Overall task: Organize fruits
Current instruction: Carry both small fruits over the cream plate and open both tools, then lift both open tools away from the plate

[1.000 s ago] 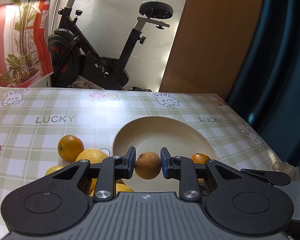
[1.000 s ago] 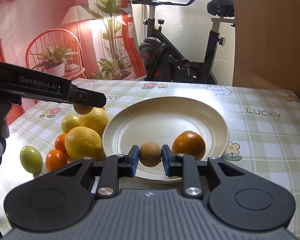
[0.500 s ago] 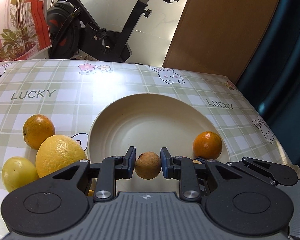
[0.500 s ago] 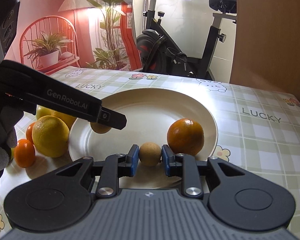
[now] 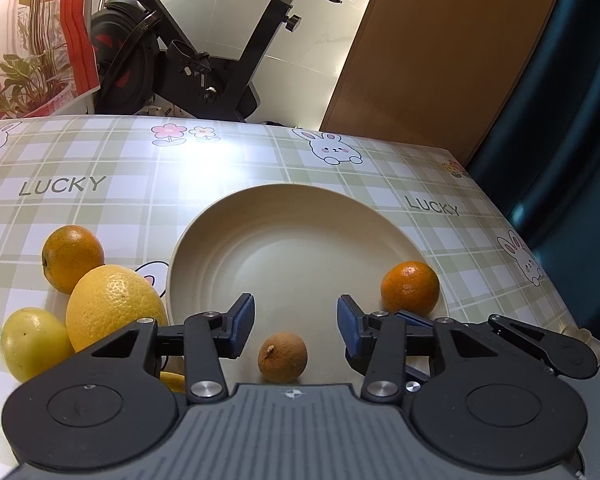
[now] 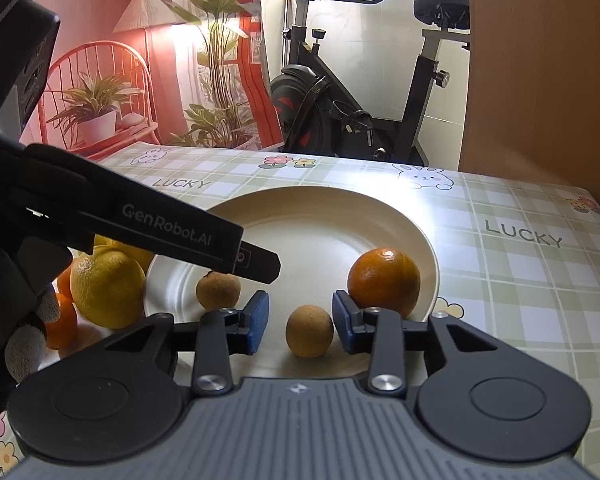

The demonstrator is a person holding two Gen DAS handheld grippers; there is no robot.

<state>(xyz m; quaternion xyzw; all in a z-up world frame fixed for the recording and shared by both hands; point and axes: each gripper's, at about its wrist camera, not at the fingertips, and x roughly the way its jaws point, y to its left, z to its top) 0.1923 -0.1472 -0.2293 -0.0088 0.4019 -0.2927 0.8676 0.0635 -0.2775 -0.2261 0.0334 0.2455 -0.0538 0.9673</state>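
A cream plate (image 5: pixel 300 216) (image 6: pixel 380 216) lies on the checked tablecloth. My left gripper (image 5: pixel 296 322) is opening over its near edge; a small brown fruit (image 5: pixel 283 357) sits free on the plate between the pads. My right gripper (image 6: pixel 300 320) is opening too, and a second small brown fruit (image 6: pixel 309 331) rests on the plate between its pads without touching them. In the right wrist view the left gripper's finger (image 6: pixel 256 260) crosses above the first brown fruit (image 6: pixel 218 290). An orange (image 5: pixel 410 288) (image 6: pixel 384 282) sits on the plate's right side.
Left of the plate lie a big yellow citrus (image 5: pixel 114 306) (image 6: pixel 107 286), an orange (image 5: pixel 72 256), a small yellow fruit (image 5: pixel 34 342) and a small orange (image 6: pixel 60 322). A gloved hand (image 6: pixel 24 344) holds the left gripper. An exercise bike (image 6: pixel 360 92) stands behind the table.
Both grippers have lowered toward the plate and parted their jaws, letting go of the small brown fruits, which now rest on the plate.
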